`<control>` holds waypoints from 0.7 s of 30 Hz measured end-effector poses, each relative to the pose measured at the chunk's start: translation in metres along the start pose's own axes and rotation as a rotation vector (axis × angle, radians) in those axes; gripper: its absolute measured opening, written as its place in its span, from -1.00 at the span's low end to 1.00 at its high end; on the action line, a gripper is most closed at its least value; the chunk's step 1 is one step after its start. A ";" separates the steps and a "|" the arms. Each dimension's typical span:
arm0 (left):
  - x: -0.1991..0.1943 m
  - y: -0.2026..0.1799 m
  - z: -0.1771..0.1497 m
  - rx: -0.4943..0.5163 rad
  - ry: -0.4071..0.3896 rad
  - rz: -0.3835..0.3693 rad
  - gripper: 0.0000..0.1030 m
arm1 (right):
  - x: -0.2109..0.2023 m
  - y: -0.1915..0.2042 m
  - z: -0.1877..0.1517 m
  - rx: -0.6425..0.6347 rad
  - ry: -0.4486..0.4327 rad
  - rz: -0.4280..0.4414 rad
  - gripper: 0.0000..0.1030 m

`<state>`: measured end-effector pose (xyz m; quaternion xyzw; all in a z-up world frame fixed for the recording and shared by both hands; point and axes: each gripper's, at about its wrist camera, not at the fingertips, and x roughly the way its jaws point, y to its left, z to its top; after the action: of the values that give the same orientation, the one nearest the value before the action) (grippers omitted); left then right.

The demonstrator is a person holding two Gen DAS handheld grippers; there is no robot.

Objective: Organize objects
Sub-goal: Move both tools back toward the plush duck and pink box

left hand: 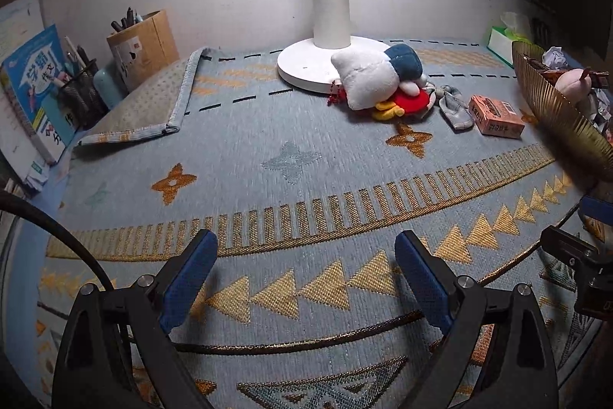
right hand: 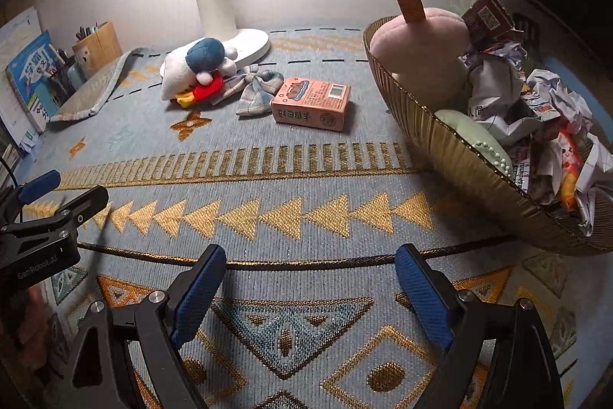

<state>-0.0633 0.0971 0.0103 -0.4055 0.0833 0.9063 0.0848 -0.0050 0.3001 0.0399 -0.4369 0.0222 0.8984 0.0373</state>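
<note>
At the far left of the tabletop, books [left hand: 32,91] lean against the wall beside a mesh pen holder [left hand: 82,91] and a cardboard box [left hand: 143,50] of pens. The woven cloth [left hand: 291,186] covering the tabletop has its far-left corner folded over. The left gripper [left hand: 304,278] hovers over the near part of the cloth, its jaws wide apart with nothing between them. At centre, far back, a white lamp [left hand: 331,37] stands on its round base, and a plush toy [right hand: 199,71] lies against that base. Just right of the toy lie a plaid bow [right hand: 256,91] and then a pink carton [right hand: 312,98]. The right gripper [right hand: 310,280] likewise has its jaws spread and empty. At far right, a ribbed gold basket [right hand: 459,156] holds a pink plush [right hand: 421,48], crumpled paper and wrappers.
</note>
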 end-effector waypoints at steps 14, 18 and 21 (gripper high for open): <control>0.002 0.003 0.001 -0.011 0.009 -0.018 0.82 | -0.010 -0.001 0.027 -0.088 -0.084 -0.001 0.73; 0.002 0.004 0.001 -0.009 0.009 -0.019 0.82 | -0.012 -0.009 0.028 -0.062 -0.085 0.012 0.58; 0.002 0.004 0.001 -0.009 0.009 -0.019 0.82 | -0.015 -0.024 0.028 -0.018 -0.076 0.035 0.42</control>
<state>-0.0665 0.0940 0.0099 -0.4108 0.0759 0.9040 0.0911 -0.0159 0.3255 0.0691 -0.4022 0.0203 0.9151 0.0183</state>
